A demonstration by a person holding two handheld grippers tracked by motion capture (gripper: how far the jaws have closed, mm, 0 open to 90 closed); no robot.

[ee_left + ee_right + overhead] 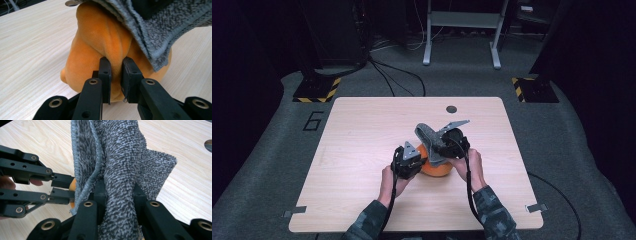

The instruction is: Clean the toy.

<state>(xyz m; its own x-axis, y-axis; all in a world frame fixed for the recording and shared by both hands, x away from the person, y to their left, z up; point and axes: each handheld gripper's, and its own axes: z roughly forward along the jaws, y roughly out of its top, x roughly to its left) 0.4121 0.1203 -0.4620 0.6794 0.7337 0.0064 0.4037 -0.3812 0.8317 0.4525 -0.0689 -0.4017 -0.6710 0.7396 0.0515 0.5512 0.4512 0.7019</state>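
An orange plush toy (437, 168) lies on the wooden table (362, 130) with a grey towel cloth (426, 133) draped over its top. My left gripper (421, 161) is at the toy's left side. In the left gripper view my left gripper (117, 64) is shut on a raised fold of the orange plush (95, 37), under the grey cloth (155, 32). My right gripper (443, 148) is above the toy. In the right gripper view my right gripper (119, 188) is shut on a bunched part of the grey cloth (120, 150), with the left gripper's fingers (61, 180) at the left.
A round cable hole (451, 108) sits near the table's far edge. Metal clips (536, 207) are at the front corners. On the floor beyond stand hazard-striped bases (317, 90) and a white metal frame (462, 22). Bare tabletop lies to the left and right of the hands.
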